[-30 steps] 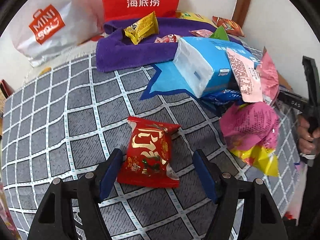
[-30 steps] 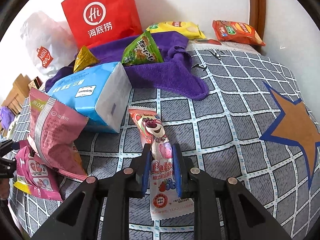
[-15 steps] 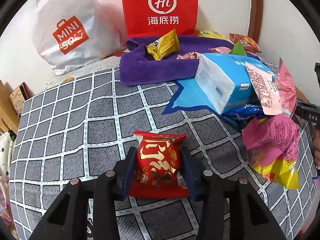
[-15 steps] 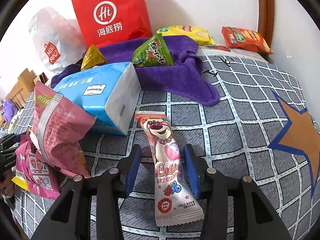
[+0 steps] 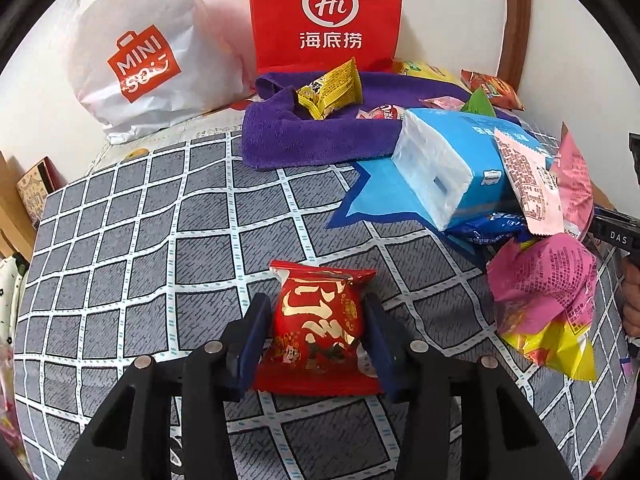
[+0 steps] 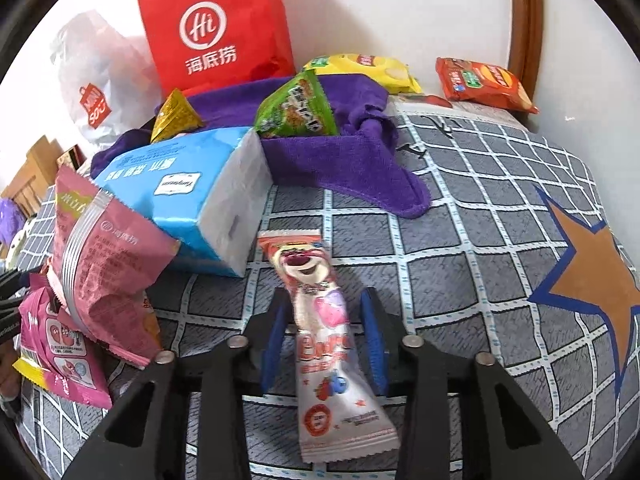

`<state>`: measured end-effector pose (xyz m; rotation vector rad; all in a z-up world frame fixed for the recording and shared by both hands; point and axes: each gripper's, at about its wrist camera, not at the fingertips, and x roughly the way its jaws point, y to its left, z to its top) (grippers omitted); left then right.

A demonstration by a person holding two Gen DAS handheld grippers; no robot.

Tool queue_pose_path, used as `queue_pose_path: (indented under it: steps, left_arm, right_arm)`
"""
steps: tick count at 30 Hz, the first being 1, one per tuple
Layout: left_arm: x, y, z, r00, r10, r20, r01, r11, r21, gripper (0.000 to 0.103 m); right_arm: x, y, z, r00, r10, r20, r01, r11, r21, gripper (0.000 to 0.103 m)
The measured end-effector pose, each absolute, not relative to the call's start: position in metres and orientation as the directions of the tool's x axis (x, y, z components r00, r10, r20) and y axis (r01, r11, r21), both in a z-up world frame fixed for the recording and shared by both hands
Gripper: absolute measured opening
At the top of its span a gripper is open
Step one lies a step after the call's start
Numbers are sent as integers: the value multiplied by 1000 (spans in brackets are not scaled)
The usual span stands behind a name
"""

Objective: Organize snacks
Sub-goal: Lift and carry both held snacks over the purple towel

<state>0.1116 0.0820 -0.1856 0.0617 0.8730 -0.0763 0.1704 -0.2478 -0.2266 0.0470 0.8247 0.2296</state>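
grey checked bedspread (image 5: pixel 132 240): left gripper (image 5: pixel 316 330) clamps red gold-lettered snack packet (image 5: pixel 318 330); right gripper (image 6: pixel 326 334) closing around, not pressing, lotso stick pack (image 6: pixel 324 336); "hi" bag (image 5: pixel 324 16) behind.

Red snack packet (image 5: pixel 318 326) with gold script, puffed and sealed, lies flat on the grey checked bedcover, short crimped end pointing away, flanks pressed between two blue pads. Long pale stick packet (image 6: pixel 324 336) printed with a pink bear face lies lengthwise on the same cover, bear end just beside the corner of the blue tissue pack, its middle between two blue pads with gaps showing either side.
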Motion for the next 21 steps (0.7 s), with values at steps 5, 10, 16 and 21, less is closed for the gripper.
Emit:
queue_pose_path:
  steps: [5,10,16,21]
  left_arm:
    - [108,78,-182,641,7,-767,69,995,67,37]
    - [105,88,-164,647,-25,-762,49,999,8,37]
    - [108,89,-133,668,-43,-743,33,999,-27,37]
    - [120,81,-103,681,-99,-725,63,995,-77,37]
  right_arm:
    - [169,-252,-223,656,189,-731,-159,981,111,19]
    - [153,-256,-199,687,193,-701,-175,980,99,19]
    - [150,-261,-162,715,234,-658,-175,972,154,19]
    - [154,-249,-131,743,230,-628,-182,973,141,19]
